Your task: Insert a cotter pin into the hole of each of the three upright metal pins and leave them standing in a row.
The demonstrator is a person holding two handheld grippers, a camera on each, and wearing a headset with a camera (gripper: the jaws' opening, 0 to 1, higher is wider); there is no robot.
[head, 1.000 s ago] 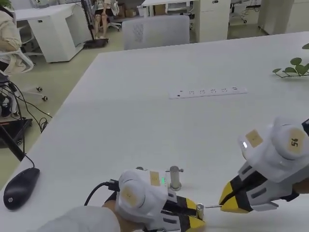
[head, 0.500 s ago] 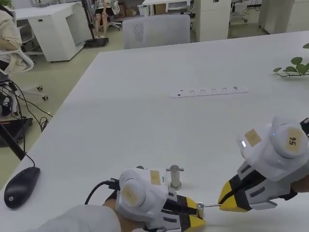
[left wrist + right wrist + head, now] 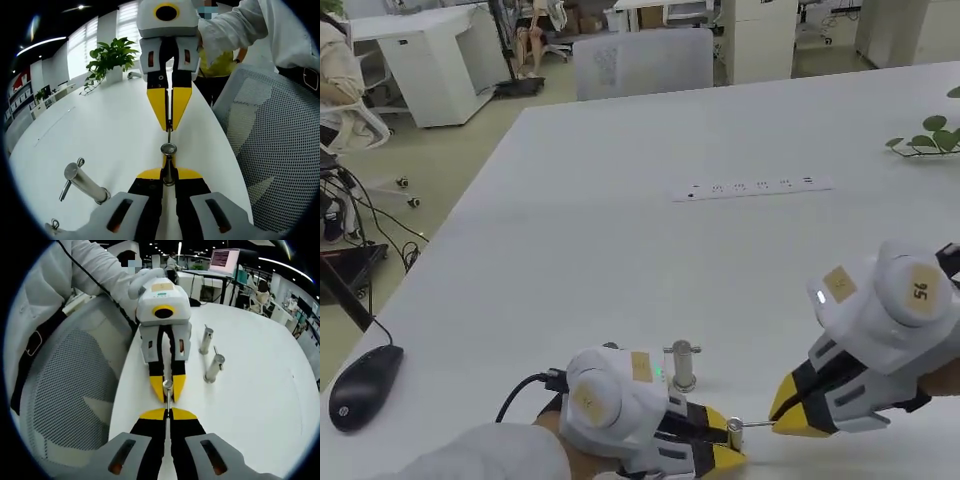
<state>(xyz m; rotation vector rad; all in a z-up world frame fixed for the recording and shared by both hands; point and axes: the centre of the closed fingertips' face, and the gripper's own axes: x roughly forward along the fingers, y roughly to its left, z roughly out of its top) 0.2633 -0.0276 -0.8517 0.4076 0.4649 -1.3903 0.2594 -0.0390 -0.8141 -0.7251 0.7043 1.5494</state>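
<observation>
Left gripper (image 3: 712,456), nearest the person, low over the surface (image 3: 620,250): jaws clamped on the shank of a metal pin (image 3: 733,432), head end pointing toward the right gripper.

Right gripper (image 3: 782,420) just beside it, tip to tip: jaws pinched shut on a cotter pin (image 3: 756,425), held level, free end at the head of the metal pin. The right gripper view shows the cotter pin in line with the head; whether it has entered the hole cannot be told at this resolution.

Second metal pin (image 3: 682,370) upright on the surface just behind the left gripper, a cotter pin crosswise through its top. Third metal pin (image 3: 205,341) upright beyond it.

Further out: mouse (image 3: 363,387) at the left edge, power strip (image 3: 750,189) mid-surface, plant (image 3: 930,140) at the far right.
</observation>
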